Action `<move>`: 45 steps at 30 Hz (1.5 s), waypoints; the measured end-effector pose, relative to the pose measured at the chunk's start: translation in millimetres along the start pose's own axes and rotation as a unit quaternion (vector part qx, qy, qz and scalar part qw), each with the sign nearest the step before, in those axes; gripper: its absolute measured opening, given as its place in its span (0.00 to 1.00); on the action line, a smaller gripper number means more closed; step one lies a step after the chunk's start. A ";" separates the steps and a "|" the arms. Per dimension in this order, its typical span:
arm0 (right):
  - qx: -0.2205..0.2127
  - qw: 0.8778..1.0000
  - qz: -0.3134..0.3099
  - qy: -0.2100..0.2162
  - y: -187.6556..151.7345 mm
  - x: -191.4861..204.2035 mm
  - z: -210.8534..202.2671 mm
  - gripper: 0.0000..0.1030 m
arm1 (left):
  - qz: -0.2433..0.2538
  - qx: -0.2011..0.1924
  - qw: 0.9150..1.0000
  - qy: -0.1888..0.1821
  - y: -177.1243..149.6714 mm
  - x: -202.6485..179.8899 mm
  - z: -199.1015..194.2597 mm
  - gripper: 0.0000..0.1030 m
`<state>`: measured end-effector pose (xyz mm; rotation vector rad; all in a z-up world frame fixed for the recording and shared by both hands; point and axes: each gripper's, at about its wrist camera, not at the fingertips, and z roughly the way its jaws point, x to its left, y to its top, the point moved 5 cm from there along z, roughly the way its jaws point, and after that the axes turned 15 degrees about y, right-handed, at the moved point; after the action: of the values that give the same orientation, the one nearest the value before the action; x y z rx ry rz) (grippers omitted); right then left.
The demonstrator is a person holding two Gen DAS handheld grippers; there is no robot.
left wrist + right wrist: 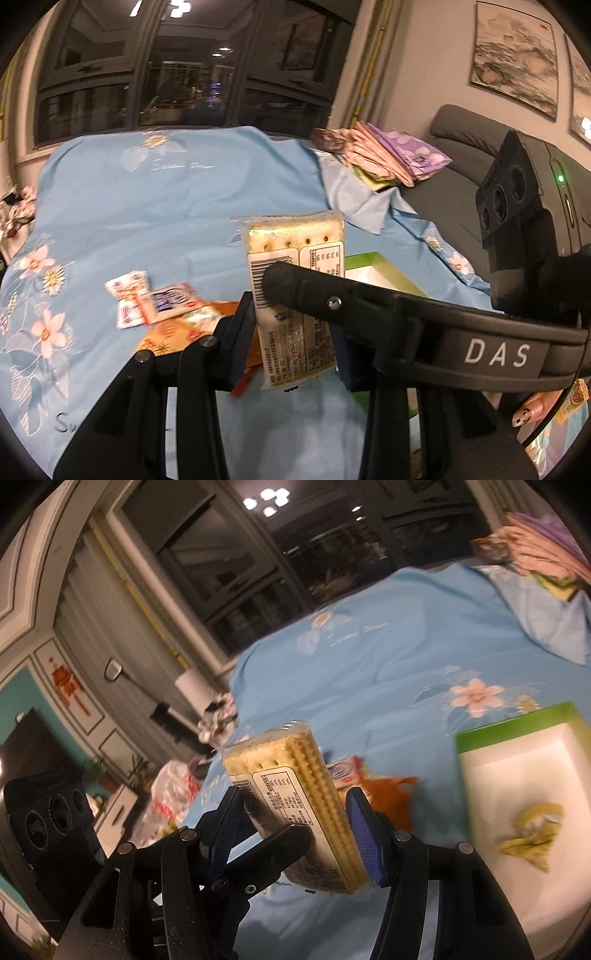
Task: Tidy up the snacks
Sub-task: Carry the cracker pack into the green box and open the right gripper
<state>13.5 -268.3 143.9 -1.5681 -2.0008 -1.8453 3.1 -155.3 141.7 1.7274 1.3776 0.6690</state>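
Cracker pack (pixel 295 805): lifted above the blue cloth (pixel 155 206).
Left gripper (pixel 291 343): clamped on it.
Right gripper (pixel 291 834): clamped too; handover likely.
Next: one releases, carry to green box (pixel 517 723).

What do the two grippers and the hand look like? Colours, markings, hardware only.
Both grippers are black plastic frames with silver round-head screws and dark blue finger pads. The right gripper, seen from the left wrist camera, has a curved black bar lettered "DAS" in white, plus a black camera block with round lenses and a green light. One fingernail shows, pale pink with a smiley face.
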 end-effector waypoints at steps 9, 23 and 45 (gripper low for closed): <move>-0.051 0.998 0.025 -0.029 9.9 -33.8 -47.2 0.59 | 0.042 0.006 0.998 -0.035 9.4 -59.7 19.6 0.35; -0.078 0.992 0.063 -0.080 7.5 -76.1 -78.5 0.59 | 0.082 0.017 0.994 -0.075 4.7 -104.7 44.8 0.33; -0.081 0.980 0.123 -0.132 -2.6 -123.5 -97.1 0.59 | 0.099 0.068 0.986 -0.115 -9.5 -141.7 81.4 0.33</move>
<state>16.9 -419.0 99.6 -2.0974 -1.6749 -1.8250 26.1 -312.3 101.6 1.9999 1.1245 0.4727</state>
